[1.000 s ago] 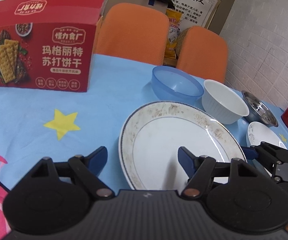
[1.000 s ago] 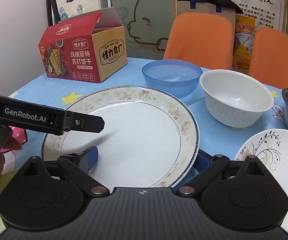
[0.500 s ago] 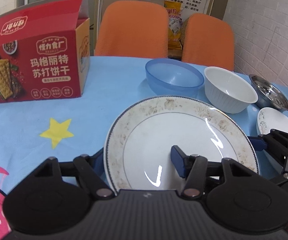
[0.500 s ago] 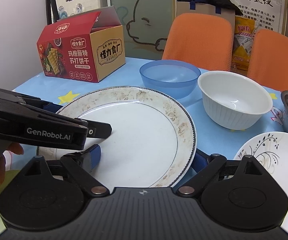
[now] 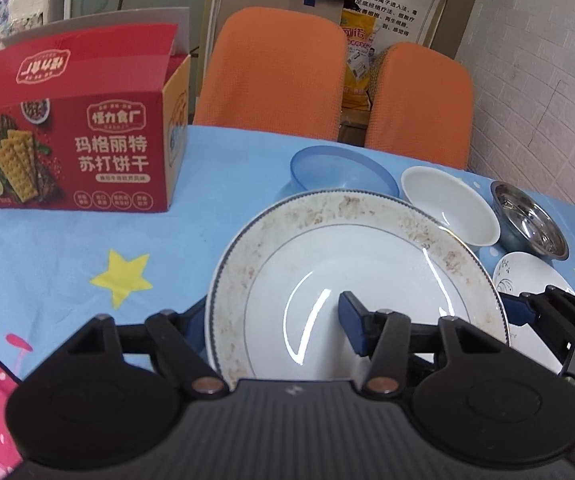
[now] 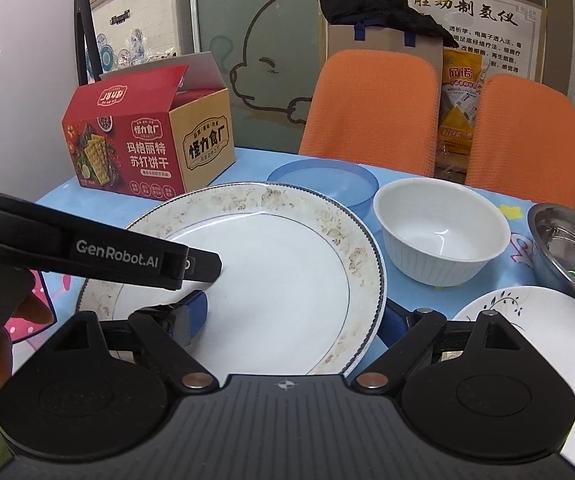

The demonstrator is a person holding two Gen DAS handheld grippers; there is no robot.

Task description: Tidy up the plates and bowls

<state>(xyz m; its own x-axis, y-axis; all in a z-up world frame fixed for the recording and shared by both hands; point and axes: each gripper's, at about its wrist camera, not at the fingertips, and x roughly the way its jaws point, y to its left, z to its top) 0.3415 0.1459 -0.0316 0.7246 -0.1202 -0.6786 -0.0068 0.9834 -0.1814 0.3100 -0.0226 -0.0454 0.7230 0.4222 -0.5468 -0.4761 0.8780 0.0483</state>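
White plate [image 5: 351,264], brown-flecked rim, raised above the table [image 5: 215,184]: we clamp its left edge with our left gripper [image 5: 275,326], its right edge with our right gripper [image 6: 293,322].

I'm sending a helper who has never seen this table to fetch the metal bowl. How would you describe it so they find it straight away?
On the blue star-print tablecloth, follow the row of bowls in front of the two orange chairs: blue bowl, white ribbed bowl, then the metal bowl at the right end, just behind the small plate with black sprigs. It alone is shiny steel, and mirror-like inside.
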